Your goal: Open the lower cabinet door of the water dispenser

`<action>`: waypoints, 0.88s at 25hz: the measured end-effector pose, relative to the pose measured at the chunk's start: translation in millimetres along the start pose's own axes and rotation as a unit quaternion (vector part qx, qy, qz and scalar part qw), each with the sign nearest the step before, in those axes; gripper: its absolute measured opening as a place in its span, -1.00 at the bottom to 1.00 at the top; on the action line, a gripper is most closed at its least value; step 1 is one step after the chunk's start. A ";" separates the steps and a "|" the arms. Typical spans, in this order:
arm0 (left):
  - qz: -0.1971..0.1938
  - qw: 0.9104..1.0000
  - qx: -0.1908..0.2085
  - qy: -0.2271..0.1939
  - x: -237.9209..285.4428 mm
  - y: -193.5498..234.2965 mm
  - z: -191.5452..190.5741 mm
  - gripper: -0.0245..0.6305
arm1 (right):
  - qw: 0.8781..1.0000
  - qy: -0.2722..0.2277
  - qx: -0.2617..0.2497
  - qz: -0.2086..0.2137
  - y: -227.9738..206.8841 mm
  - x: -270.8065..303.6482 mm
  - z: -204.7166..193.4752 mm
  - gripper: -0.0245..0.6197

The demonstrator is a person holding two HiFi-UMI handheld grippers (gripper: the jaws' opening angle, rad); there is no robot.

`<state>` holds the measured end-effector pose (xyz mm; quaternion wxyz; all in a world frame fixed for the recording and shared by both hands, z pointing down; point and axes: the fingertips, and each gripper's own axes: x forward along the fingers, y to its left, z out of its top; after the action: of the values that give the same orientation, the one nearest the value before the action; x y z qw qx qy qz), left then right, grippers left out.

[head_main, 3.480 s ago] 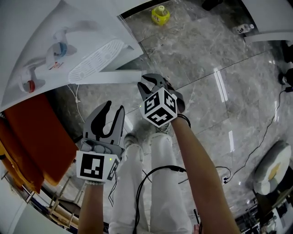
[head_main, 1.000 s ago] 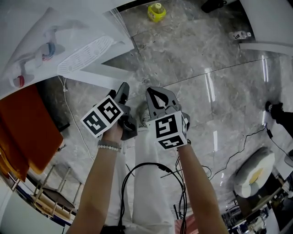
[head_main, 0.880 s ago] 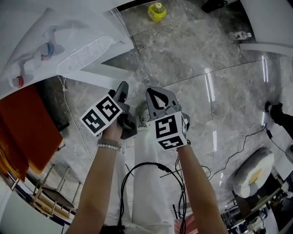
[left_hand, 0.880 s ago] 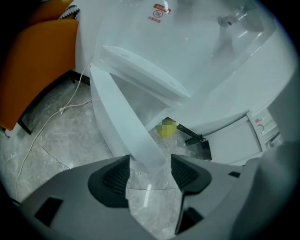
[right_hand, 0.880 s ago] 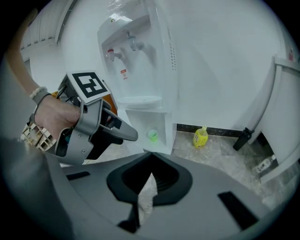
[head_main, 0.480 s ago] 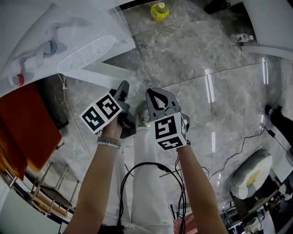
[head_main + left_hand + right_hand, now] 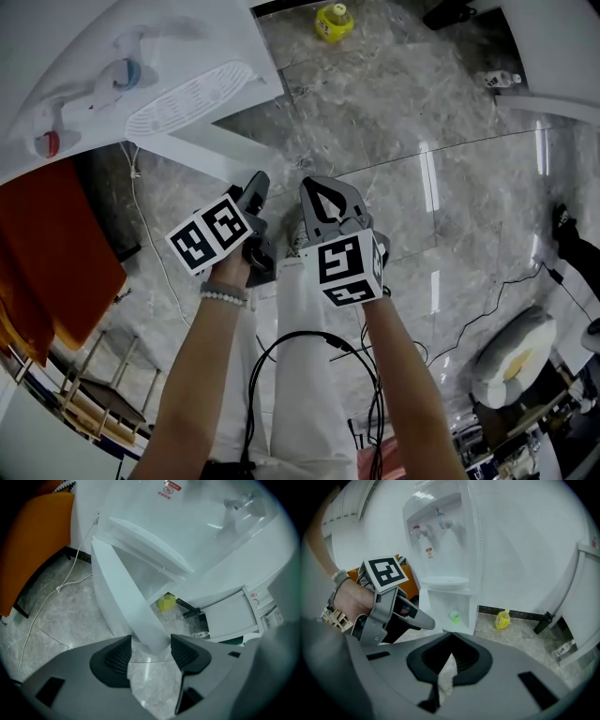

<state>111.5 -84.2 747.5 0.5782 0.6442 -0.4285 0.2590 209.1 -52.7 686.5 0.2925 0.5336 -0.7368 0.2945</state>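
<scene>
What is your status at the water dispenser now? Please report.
Left gripper open, holding nothing. Right gripper shut, empty. White lower cabinet door of white water dispenser stands open. Yellow plastic bottle on floor, apart from door.

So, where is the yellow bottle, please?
The yellow bottle stands on the floor by the wall, just right of the water dispenser in the right gripper view.

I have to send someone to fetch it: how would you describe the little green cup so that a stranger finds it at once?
Find the tall white water dispenser against the white wall and look into its open lower cabinet. A small green cup sits alone inside it; the yellow plastic bottle nearby is outside, on the grey marble floor to the right.
</scene>
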 end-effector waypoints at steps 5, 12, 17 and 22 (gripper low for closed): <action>-0.006 1.000 0.006 0.011 -8.5 10.3 -8.9 -0.10 | 1.000 -0.001 -0.004 -0.003 11.5 -1.3 1.1 -0.91; -0.009 0.999 0.029 0.034 -24.5 33.5 -22.1 -0.10 | 1.000 0.000 -0.013 -0.004 30.2 -0.1 4.2 -0.91; -0.005 0.998 0.035 0.047 -40.5 56.3 -33.6 -0.09 | 1.000 0.002 -0.019 -0.005 42.6 0.9 6.5 -0.91; 0.001 0.997 0.053 0.059 -58.2 80.6 -41.1 -0.10 | 1.000 0.005 -0.029 0.000 62.4 3.0 9.7 -0.91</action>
<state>20.5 -26.9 749.5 0.5671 0.6572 -0.3800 0.3195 147.4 -45.8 674.8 0.3118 0.5233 -0.7435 0.2761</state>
